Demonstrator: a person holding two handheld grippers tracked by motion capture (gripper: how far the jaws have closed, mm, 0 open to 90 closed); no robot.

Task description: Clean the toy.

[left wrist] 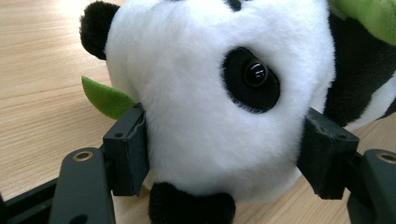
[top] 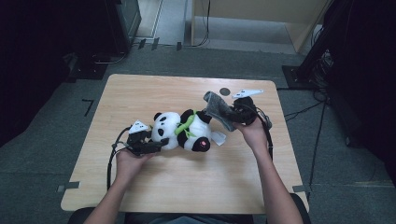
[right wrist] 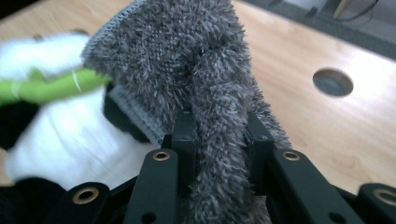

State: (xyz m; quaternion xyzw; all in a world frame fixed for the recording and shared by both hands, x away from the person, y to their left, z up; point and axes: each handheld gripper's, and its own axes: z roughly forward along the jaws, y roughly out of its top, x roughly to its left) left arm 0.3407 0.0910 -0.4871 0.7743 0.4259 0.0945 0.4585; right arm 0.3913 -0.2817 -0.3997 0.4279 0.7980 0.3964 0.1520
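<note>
Plush panda (top: 183,130) is lying on its side mid-worktop (top: 140,93), and the left gripper (top: 156,146) is squeezing its white head between both jaws. The right gripper (top: 232,117) is clamping a fuzzy grey sock (top: 217,108) right by the panda's foot. There's a white tag (top: 217,137) on the toy, but its writing is too small to read.

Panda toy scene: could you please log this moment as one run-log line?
left gripper: shut on panda toy head | right gripper: shut on grey sock | table: panda lying
</note>
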